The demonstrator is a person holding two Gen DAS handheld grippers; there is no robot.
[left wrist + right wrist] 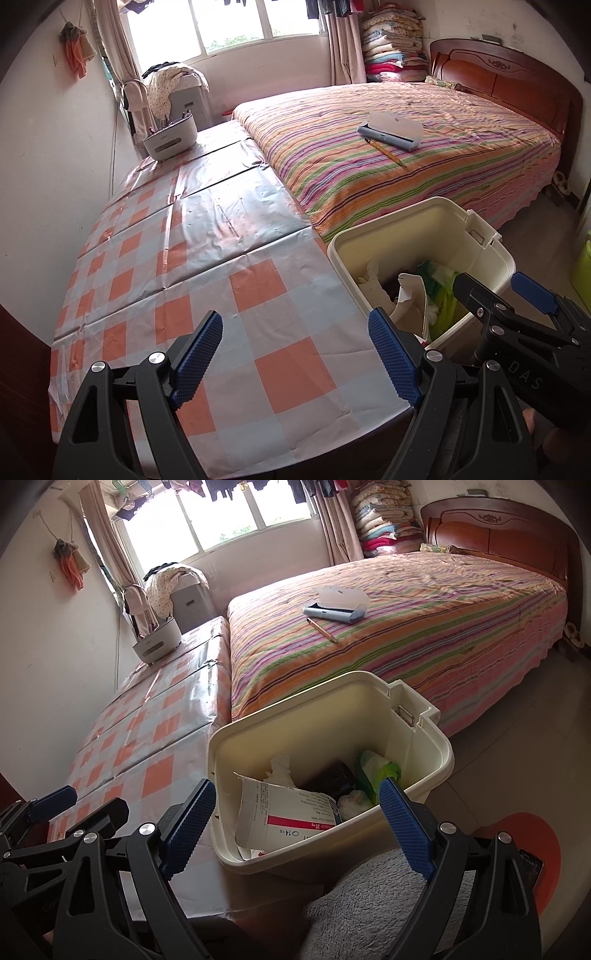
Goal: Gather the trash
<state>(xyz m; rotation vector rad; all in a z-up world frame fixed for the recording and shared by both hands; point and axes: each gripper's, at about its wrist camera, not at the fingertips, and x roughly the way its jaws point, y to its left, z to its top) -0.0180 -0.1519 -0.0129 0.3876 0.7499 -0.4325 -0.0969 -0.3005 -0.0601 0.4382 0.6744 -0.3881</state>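
**passerby:** what's your view right now, left to right?

**me:** Far left there's a white caddy (169, 138) sitting at the far end of the table (207, 266), the one with the orange and pale checked cover. My left tongs (295, 363) hang over the near end of that table, blue pads spread wide apart, nothing between them.

**passerby:** and the trash?

**me:** It's in the cream bin (328, 771), which stands just right of the table's near corner, in front of the striped bed (406, 627). Inside you can see a torn white carton with a red stripe (291, 812), crumpled tissue (280, 770) and a green plastic bag (376, 771). My right tongs (295, 834) hover over the bin's near rim, also wide apart and gripping nothing.

**passerby:** anything on the bed?

**me:** An open blue-grey case (334, 607) and a pencil (322, 629) just near of it. Far right is the wooden headboard (509, 539).
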